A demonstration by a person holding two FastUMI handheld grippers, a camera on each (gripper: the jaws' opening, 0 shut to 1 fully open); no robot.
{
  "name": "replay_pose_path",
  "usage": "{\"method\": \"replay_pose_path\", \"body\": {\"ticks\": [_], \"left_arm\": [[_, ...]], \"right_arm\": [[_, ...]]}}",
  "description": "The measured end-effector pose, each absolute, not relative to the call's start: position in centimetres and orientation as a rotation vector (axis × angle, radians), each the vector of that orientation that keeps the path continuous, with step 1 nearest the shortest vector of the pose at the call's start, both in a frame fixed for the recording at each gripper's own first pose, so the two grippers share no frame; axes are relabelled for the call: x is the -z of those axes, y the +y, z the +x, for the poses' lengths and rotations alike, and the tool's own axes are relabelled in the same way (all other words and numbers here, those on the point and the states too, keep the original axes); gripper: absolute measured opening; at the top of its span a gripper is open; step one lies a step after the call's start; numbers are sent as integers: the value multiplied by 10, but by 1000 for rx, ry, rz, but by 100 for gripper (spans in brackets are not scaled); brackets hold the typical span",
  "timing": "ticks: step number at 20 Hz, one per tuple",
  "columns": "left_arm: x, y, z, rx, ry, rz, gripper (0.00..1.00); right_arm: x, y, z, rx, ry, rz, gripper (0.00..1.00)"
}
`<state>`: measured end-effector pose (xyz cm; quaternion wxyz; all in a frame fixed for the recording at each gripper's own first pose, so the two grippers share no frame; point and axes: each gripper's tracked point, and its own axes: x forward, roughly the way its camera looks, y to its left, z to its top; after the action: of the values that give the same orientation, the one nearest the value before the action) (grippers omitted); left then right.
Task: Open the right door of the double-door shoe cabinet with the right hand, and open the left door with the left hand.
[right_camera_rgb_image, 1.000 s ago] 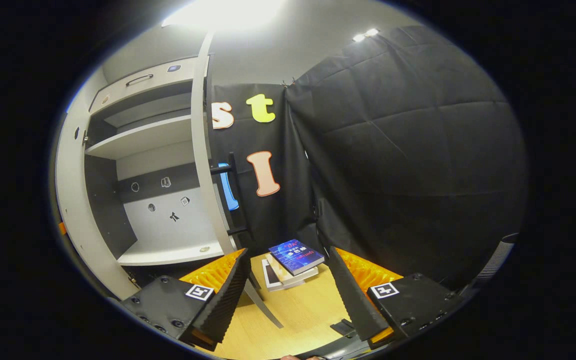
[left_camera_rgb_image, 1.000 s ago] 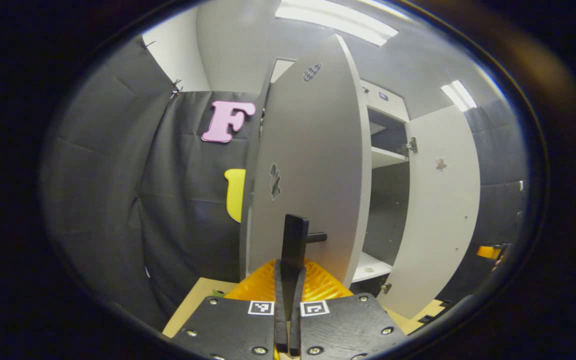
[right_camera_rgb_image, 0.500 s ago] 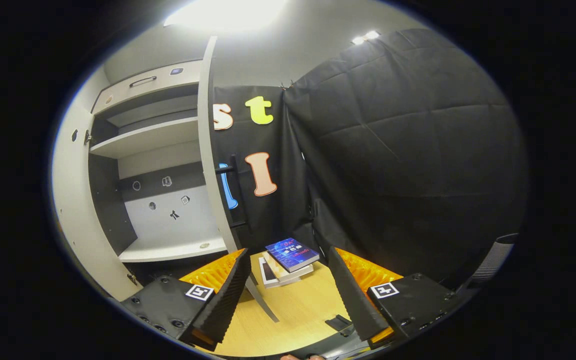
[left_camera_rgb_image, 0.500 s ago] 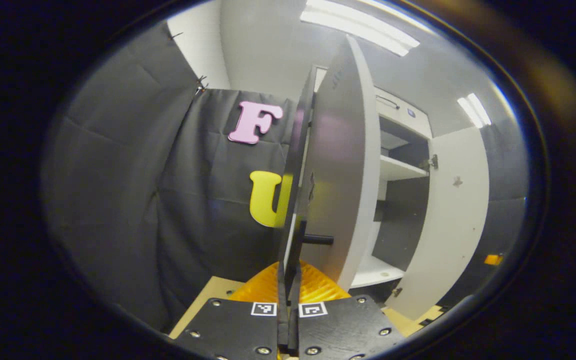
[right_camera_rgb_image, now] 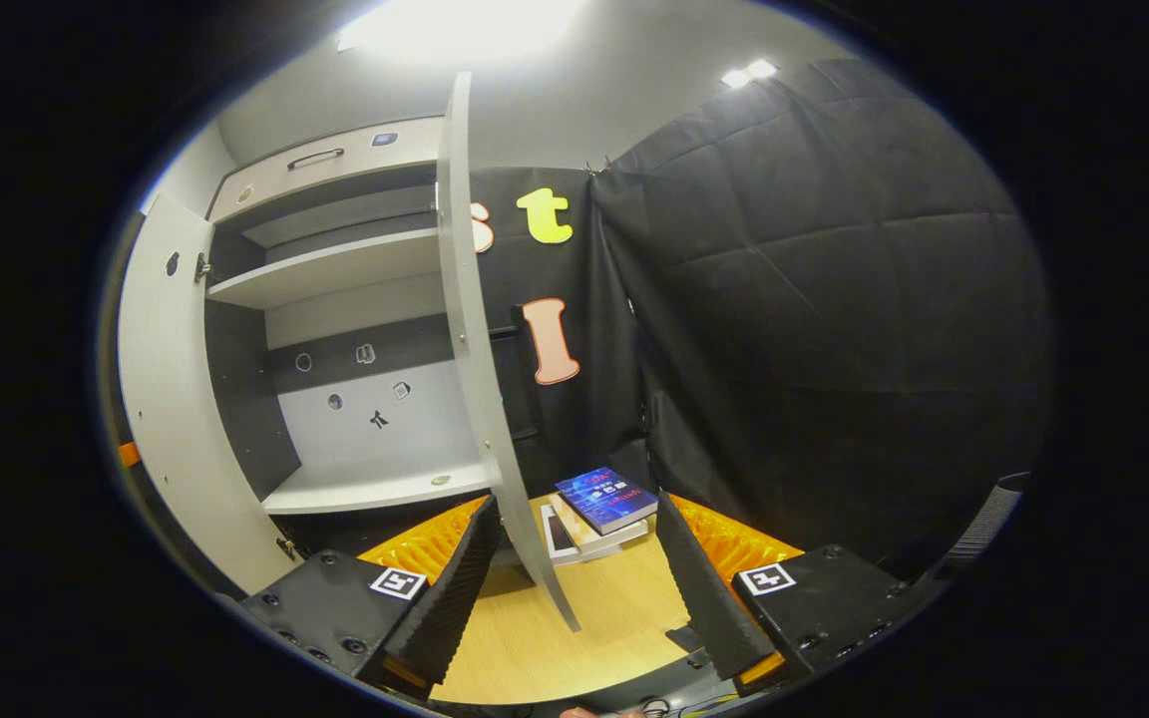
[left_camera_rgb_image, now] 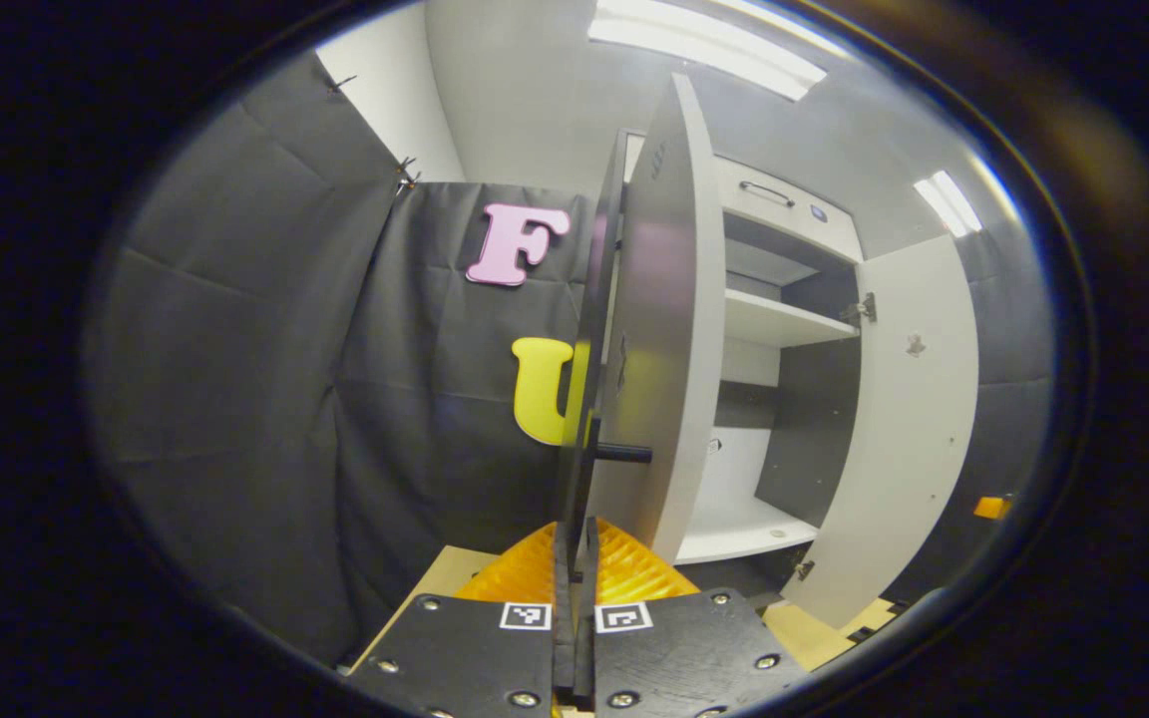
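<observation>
Shoe cabinet [left_camera_rgb_image: 784, 319] is standing wide open: left gripper [left_camera_rgb_image: 574, 558] is clenching the left door [left_camera_rgb_image: 659, 329] handle [left_camera_rgb_image: 584, 479] to swing it outward, while right gripper [right_camera_rgb_image: 574, 578] is hanging released beside the right door [right_camera_rgb_image: 475, 379].

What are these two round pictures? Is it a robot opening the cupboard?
No robot: a person holds a two-finger grabber in each hand, with a camera riding on each. In the left gripper view, the left gripper is pinched shut on the black handle of the left door, which stands swung open. In the right gripper view, the right gripper is open and holds nothing; the right door is open in front of it. Inside the shoe cabinet you see a white shelf. A small stack of books lies on the wooden floor.
</observation>
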<state>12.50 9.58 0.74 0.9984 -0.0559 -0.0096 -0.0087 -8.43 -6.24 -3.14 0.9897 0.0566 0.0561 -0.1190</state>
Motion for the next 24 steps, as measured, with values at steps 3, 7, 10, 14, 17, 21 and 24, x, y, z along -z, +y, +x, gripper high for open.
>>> {"method": "replay_pose_path", "body": {"ticks": [3,7,10,14,17,21,24], "left_arm": [[-22,98,116,-5,-17,-65,0],[-38,93,102,-69,-73,-53,0],[-40,78,82,-106,-102,-80,23],[-20,43,55,-151,-75,-23,96],[-17,21,40,-172,-73,1,92],[-11,-11,23,-190,-83,-7,92],[-8,-31,14,-216,-83,-10,94]], "right_arm": [[29,-55,-77,205,127,95,98],[12,-46,-67,132,86,65,98],[5,-45,-58,77,52,70,97],[9,-42,-52,-7,46,82,98],[17,-43,-52,-56,64,88,98],[22,-47,-51,-124,92,97,92],[21,-51,-54,-162,100,88,92]]}}
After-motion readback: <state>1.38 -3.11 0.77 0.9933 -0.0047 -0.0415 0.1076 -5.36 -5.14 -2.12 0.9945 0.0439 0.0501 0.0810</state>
